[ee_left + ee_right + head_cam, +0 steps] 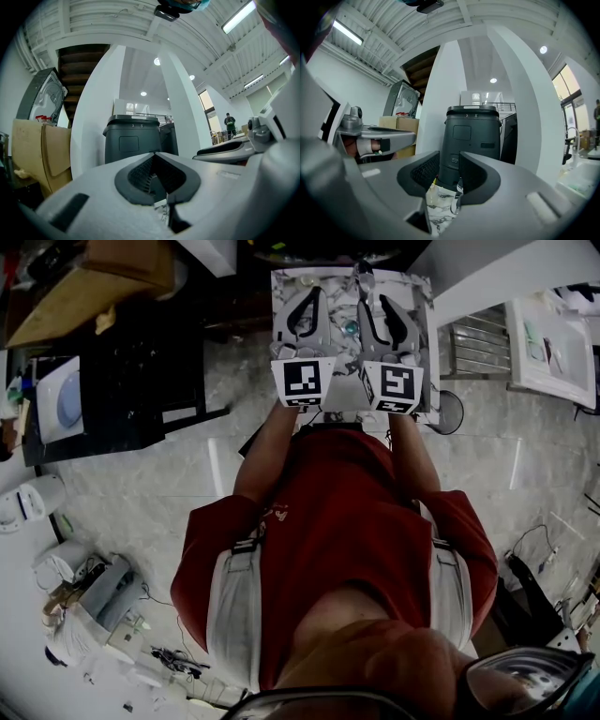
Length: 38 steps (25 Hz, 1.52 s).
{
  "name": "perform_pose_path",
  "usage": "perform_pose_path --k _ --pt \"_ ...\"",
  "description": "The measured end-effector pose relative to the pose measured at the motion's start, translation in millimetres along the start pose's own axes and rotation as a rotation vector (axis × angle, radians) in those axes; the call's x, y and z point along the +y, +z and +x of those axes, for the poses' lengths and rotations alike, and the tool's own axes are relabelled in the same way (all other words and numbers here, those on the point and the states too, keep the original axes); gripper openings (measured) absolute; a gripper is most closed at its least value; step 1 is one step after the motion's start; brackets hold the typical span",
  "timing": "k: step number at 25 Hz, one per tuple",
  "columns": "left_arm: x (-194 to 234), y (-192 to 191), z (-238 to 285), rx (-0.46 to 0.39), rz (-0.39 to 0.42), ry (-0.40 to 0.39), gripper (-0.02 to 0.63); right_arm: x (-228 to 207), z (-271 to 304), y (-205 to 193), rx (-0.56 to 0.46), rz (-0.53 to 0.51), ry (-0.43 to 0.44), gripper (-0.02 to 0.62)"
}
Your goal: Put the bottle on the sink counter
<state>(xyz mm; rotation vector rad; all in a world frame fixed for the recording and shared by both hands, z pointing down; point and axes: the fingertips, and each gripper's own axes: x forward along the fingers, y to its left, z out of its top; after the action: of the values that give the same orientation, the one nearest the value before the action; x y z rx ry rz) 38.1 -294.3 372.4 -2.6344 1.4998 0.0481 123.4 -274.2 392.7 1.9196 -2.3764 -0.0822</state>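
Evidently the left gripper point(161, 194) stood clenched and empty. The right gripper point(449, 180) had its jaws narrowly apart, pressing on nothing. Both pointed level over the marble counter point(284, 285). What was judged the bottle point(352, 328), a small teal item, lay between them, marginally nearer the right. Its long axis could not be determined.

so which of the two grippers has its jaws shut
The left gripper: its jaws meet at the tips, while the right gripper has a clear gap between its jaws.
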Motion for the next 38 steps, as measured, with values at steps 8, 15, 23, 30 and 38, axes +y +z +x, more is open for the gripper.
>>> perform_pose_path --k 8,15,23,30,38 --pt "1 -1 1 0.007 0.000 0.002 0.003 -2 1 -2 -0.002 0.023 -0.007 0.044" --pt "2 -3 1 0.015 0.001 0.004 0.003 0 3 -5 0.010 0.028 0.000 0.002" --pt "2 -3 -1 0.020 0.007 0.006 0.003 2 4 -8 0.027 0.018 0.006 0.000" --pt "0 -4 -1 0.020 0.007 0.009 0.003 -2 3 -10 0.035 0.021 0.000 0.002" --pt "-4 -4 -1 0.022 0.010 0.011 0.003 -5 1 -11 0.037 0.015 -0.001 0.002"
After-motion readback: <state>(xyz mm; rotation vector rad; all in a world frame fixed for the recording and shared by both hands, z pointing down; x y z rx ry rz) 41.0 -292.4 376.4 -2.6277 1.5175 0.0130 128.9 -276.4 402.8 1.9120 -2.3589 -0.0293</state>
